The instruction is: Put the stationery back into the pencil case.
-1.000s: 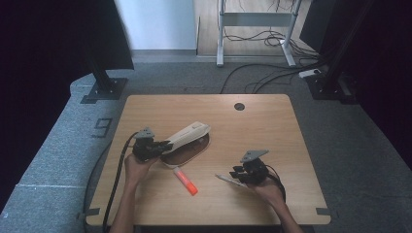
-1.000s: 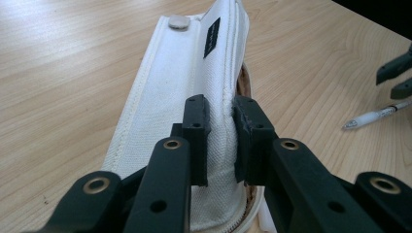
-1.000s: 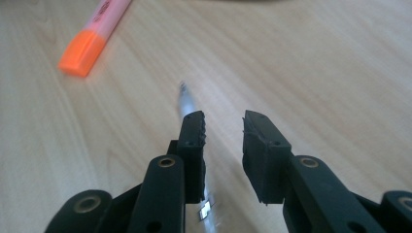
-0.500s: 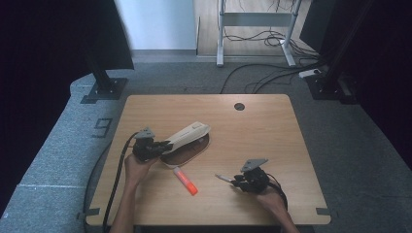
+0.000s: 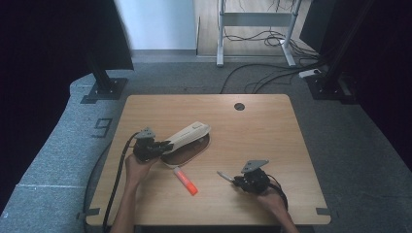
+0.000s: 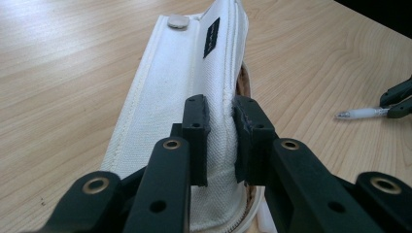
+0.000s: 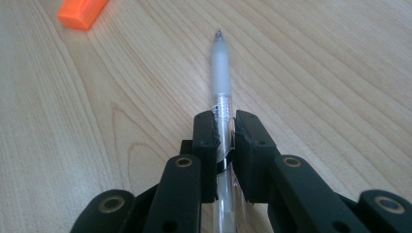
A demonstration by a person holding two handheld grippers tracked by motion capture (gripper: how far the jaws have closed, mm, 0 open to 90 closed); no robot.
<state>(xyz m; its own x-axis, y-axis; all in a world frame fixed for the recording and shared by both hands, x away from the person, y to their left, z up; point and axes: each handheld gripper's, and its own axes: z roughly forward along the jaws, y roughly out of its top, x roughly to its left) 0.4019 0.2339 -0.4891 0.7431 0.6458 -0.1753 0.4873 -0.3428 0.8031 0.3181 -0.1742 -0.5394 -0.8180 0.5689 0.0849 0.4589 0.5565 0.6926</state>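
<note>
The left gripper (image 6: 221, 121) is clamped on the upper edge of the white pouch (image 6: 182, 92), which lies left of the table's (image 5: 272, 126) middle. The right gripper (image 7: 225, 127) has just been closing — its jaws now pinch the pen (image 7: 221, 82), low over the near right of the table, tip toward the orange marker (image 5: 185, 181).

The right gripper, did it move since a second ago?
Yes. In the high view the right gripper slid slightly toward the table's near edge, away from the cable hole, its fingers closing on the pen.
</note>
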